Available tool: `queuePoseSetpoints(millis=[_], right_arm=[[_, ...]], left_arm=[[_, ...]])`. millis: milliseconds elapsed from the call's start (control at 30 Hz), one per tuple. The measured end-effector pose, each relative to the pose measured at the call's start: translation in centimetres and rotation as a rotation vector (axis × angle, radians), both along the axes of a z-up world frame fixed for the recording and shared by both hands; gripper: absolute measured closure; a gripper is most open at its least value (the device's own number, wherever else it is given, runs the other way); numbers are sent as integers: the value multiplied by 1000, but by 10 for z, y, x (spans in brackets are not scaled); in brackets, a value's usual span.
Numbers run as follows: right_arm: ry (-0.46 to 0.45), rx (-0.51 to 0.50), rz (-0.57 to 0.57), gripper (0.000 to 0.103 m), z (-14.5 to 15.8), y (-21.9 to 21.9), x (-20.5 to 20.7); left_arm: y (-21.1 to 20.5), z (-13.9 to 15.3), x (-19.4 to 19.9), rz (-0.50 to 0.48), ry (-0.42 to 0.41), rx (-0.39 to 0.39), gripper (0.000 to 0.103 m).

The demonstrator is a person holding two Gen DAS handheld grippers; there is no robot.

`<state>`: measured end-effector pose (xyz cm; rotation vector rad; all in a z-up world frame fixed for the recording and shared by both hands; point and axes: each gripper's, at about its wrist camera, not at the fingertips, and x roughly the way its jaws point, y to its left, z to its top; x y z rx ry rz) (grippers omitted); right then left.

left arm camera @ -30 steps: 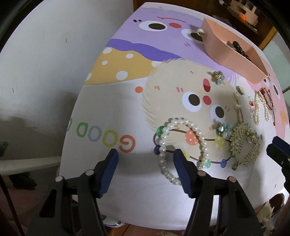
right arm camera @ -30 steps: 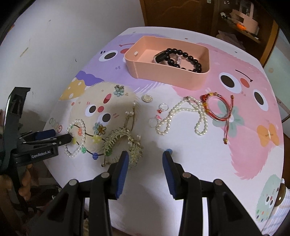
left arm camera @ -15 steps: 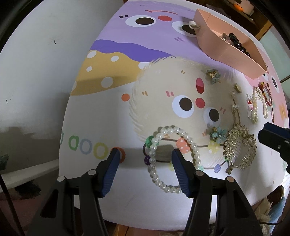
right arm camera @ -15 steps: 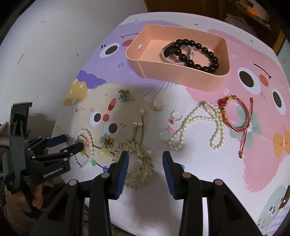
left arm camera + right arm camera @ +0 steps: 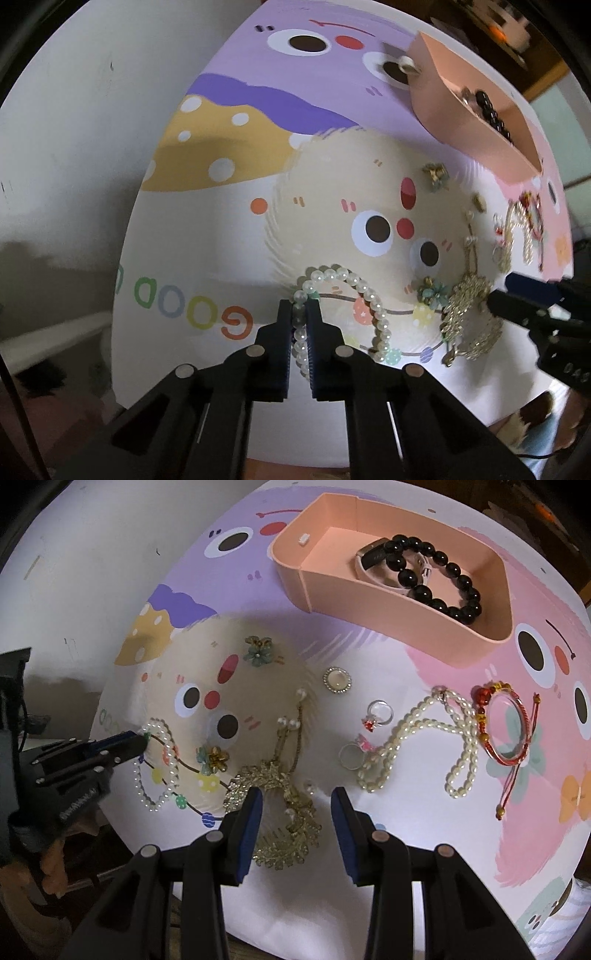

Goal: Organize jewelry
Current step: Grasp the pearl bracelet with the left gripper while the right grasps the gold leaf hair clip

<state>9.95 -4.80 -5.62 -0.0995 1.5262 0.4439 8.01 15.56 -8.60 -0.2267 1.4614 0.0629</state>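
Two hand-held grippers work the worktop (image 5: 424, 849): the left hand-held gripper (image 5: 300, 314) has just closed on the pearl bracelet's (image 5: 351, 284) left side, the pink tray (image 5: 406, 602) far right; the right hand-held gripper (image 5: 297, 830), jaws apart, straddles the gold hair comb (image 5: 291, 812).

The tablecloth (image 5: 207, 229) carries one readable word, "GOOD" (image 5: 192, 312), printed in rounded letters of green, blue, yellow and orange. In the left wrist view it sits at about eight o'clock, near the cloth's edge. In the right wrist view, white lettering on the side of the left gripper (image 5: 142, 740) is too blurred to read.
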Motion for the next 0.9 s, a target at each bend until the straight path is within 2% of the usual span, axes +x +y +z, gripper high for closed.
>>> queuePoseSetpoints(millis=[200, 600, 633, 767, 900], right_arm=[[15, -20, 31, 64, -8, 10, 0], [-33, -89, 87, 64, -15, 30, -13], [-47, -109, 94, 65, -15, 32, -15], [-76, -168, 122, 85, -20, 39, -32], [-104, -184, 128, 85, -23, 42, -43]], left_arm=[[11, 6, -2, 46, -14, -34, 98], [1, 42, -11, 26, -84, -50, 98], [-2, 41, -13, 26, -88, -50, 98], [-7, 41, -11, 23, -98, -52, 98], [-6, 46, -16, 19, -103, -56, 98]])
